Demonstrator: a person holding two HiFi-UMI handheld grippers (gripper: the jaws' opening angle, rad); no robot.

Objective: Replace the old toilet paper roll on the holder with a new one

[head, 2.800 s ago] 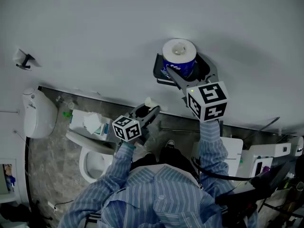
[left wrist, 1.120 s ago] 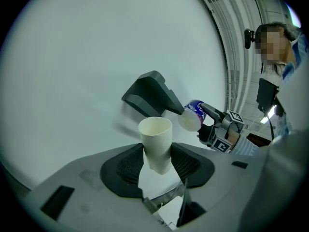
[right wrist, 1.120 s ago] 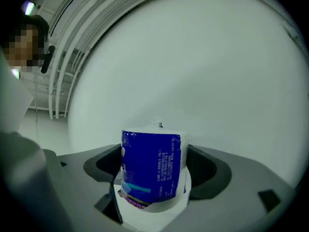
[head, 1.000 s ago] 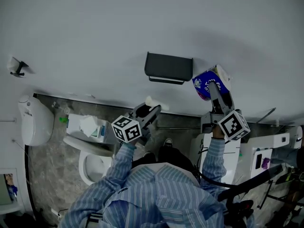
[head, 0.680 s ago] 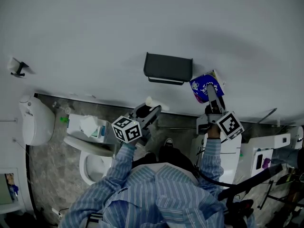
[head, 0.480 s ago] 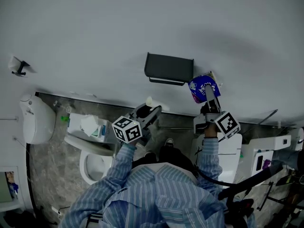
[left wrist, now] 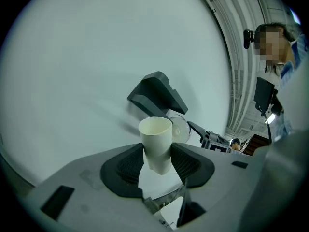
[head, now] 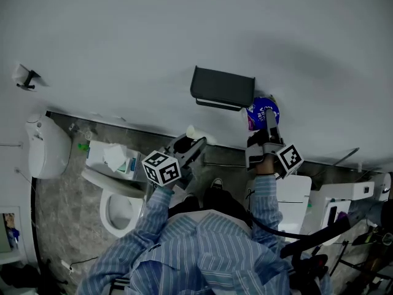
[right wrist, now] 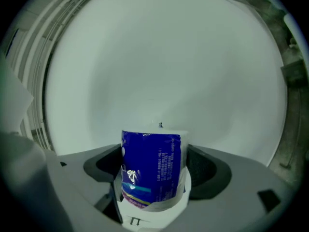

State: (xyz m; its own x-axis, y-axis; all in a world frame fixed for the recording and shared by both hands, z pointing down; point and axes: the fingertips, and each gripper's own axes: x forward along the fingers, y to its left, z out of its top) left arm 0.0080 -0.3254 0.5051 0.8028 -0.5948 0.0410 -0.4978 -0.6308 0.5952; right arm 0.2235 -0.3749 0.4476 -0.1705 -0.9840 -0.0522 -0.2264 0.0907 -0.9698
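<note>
Nearest, the left gripper (left wrist: pixel 158 162) pinches an empty cardboard tube (left wrist: pixel 155 132), and the right gripper (right wrist: pixel 152 175) clamps the blue-wrapped new roll (right wrist: pixel 150 151). Only the head view shows that roll just beside the right end of the black holder (head: pixel 222 88); the right gripper view shows only wall (right wrist: pixel 159 71) behind it.

Overhead view, two close-ups facing wall (head: pixel 123 29)

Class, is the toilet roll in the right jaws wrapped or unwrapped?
Wrapped: a blue printed wrapper covers the toilet roll.
</note>
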